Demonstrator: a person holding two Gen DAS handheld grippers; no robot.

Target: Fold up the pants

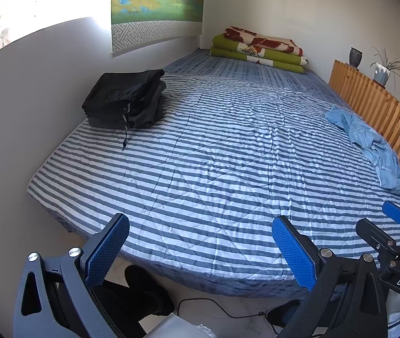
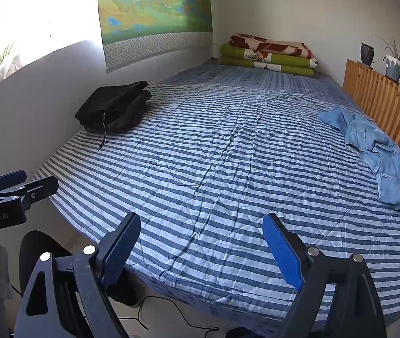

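Note:
Black pants (image 1: 125,102) (image 2: 115,107) lie folded in a stack at the bed's left side by the wall, a drawstring hanging toward the front. Light blue denim pants (image 1: 369,138) (image 2: 374,152) lie crumpled at the right side against the wooden slat rail. My left gripper (image 1: 200,248) is open above the bed's front edge, nothing between its blue pads. My right gripper (image 2: 201,249) is open too, over the front edge and holding nothing. Both hover well short of either garment. The right gripper's tip (image 1: 397,217) shows in the left wrist view.
The striped quilt (image 1: 214,155) covers the bed. Folded blankets (image 1: 259,49) are stacked at the far end. A wooden slat rail (image 1: 374,107) runs along the right, with a vase (image 1: 355,56) and a potted plant (image 1: 383,70) on it. A cable (image 1: 228,309) lies on the floor.

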